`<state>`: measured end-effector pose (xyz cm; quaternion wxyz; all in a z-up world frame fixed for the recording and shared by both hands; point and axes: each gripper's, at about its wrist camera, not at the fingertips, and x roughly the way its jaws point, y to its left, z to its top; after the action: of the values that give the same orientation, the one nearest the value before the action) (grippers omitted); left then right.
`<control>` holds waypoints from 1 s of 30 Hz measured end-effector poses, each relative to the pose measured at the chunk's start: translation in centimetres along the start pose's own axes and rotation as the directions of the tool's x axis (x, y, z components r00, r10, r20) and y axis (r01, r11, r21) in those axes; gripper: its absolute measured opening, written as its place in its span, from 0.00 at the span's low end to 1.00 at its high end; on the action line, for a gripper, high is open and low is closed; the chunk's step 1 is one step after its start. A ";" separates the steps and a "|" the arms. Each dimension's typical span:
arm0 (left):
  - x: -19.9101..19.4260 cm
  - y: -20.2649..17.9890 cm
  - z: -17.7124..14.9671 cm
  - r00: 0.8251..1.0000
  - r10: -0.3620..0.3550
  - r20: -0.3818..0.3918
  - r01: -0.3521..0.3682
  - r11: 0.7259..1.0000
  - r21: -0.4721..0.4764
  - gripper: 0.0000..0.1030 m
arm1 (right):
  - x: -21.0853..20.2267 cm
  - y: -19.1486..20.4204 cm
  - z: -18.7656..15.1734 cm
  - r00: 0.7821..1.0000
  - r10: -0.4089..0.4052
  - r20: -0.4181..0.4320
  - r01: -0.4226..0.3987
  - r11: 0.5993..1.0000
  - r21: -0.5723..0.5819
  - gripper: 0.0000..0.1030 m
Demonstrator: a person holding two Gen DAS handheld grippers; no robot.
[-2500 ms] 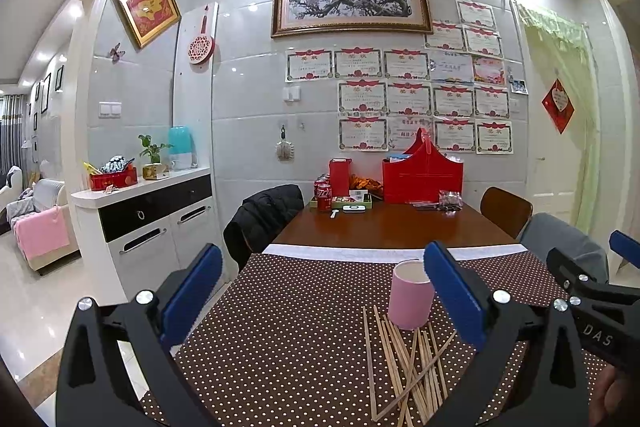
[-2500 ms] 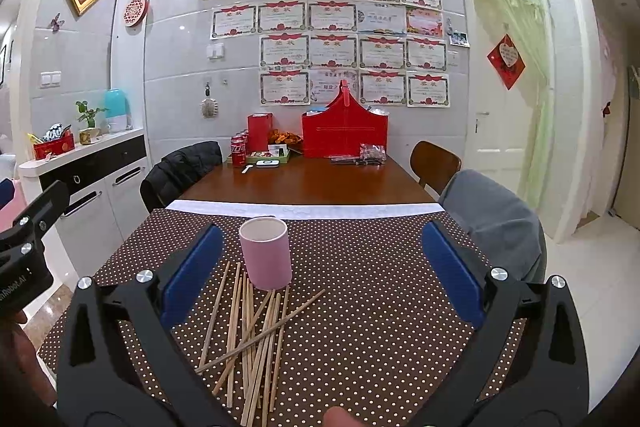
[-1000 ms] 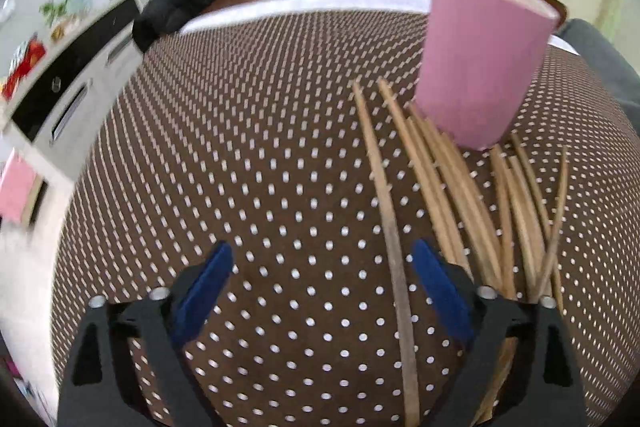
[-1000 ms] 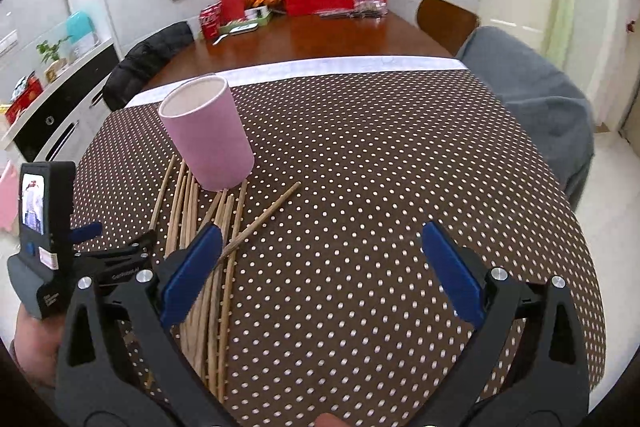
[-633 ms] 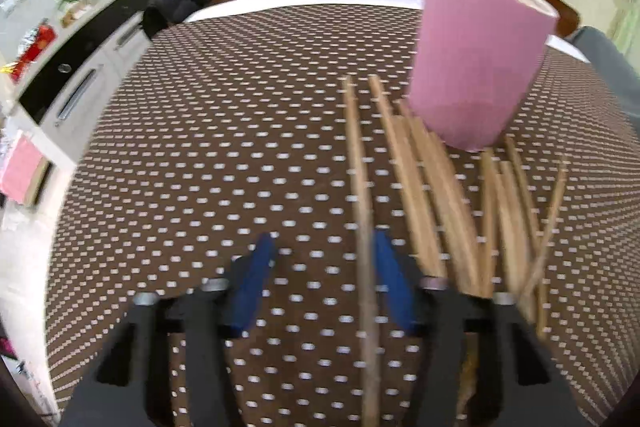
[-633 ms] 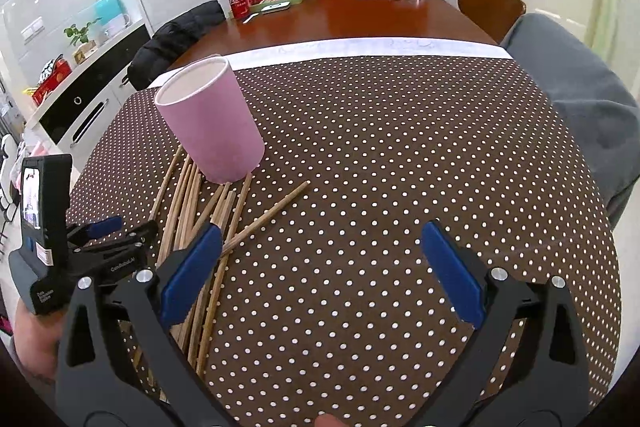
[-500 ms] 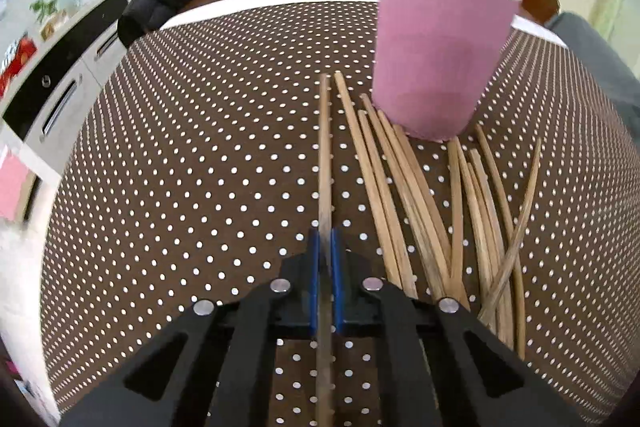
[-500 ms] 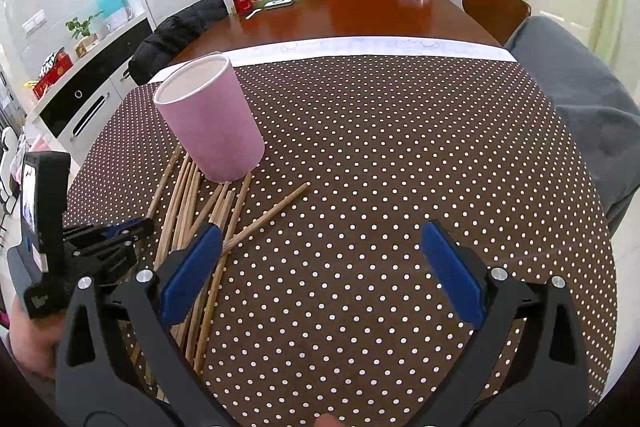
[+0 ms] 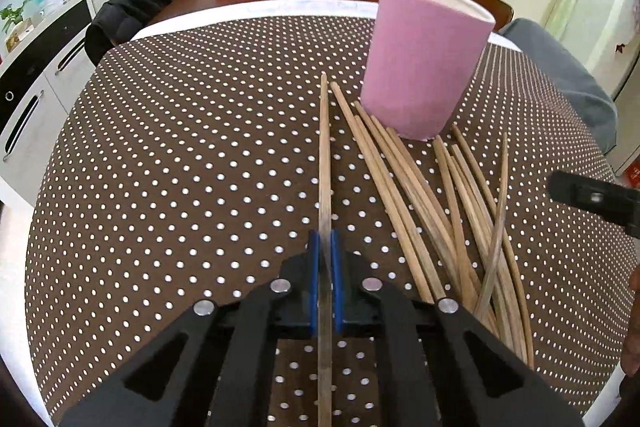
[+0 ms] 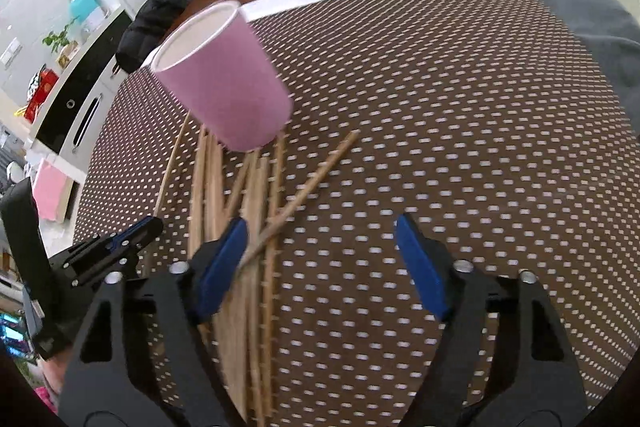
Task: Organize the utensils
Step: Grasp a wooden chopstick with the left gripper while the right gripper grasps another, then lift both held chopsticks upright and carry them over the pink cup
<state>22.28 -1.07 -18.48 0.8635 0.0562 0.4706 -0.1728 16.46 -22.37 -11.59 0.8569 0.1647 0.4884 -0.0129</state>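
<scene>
My left gripper had its blue fingers pinching one slim wooden chopstick, which ran straight up the centre of the left wrist frame. Its far tip stopped just left of the pink cylindrical cup, smooth-walled, white-rimmed and upright on the brown white-dotted tablecloth. The remaining chopsticks fanned loosely at lower right of that view. My right gripper was closing its fingers over the crossed chopstick, its left finger just at it, no squeeze yet. Bare cloth lay open to the right. No lettering was readable.
</scene>
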 end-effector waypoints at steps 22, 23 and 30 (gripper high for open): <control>0.2 2.4 -1.0 0.999 -0.037 0.031 0.038 0.998 -0.051 0.06 | 5.7 1.9 1.3 0.979 0.108 -0.173 -0.086 0.988 0.130 0.08; 0.2 2.4 -1.0 0.999 -0.041 0.029 0.043 0.998 -0.052 0.06 | 5.4 1.4 1.0 0.979 0.121 -0.165 -0.099 0.986 0.138 0.07; -0.3 2.5 -1.0 0.999 -0.038 0.032 0.040 0.997 -0.059 0.06 | 3.2 -0.6 0.1 0.975 0.190 -0.120 -0.173 0.975 0.136 0.07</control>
<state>22.23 1.58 -18.95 0.8683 0.0186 0.4634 -0.1762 18.09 -22.51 -14.42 0.8082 0.2626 0.5251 0.0458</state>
